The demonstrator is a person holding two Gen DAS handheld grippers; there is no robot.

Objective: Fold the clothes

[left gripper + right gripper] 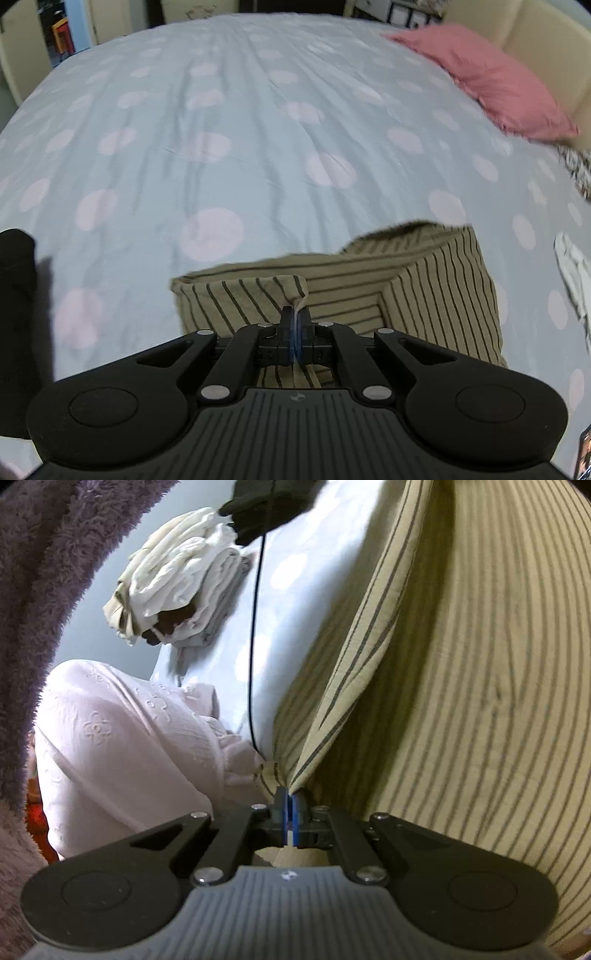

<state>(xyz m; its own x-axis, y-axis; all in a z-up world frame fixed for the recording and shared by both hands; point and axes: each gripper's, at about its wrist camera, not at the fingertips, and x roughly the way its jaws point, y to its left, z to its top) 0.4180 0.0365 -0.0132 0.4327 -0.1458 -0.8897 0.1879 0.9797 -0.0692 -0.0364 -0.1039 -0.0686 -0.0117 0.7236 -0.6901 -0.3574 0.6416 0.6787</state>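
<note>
A beige garment with dark stripes [424, 291] lies partly folded on the near part of the bed. My left gripper [295, 314] is shut on a bunched edge of it, low over the bed. In the right wrist view the same striped garment [461, 664] fills the right side, hanging in folds. My right gripper [290, 797] is shut on a pinched corner of it.
The bed has a light blue sheet with pink dots [221, 129]. A pink pillow [491, 81] lies at the far right. A pile of white folded clothes [181, 576] and a pale pink embroidered garment [122, 738] lie left of my right gripper. A purple fuzzy blanket [44, 572] is at far left.
</note>
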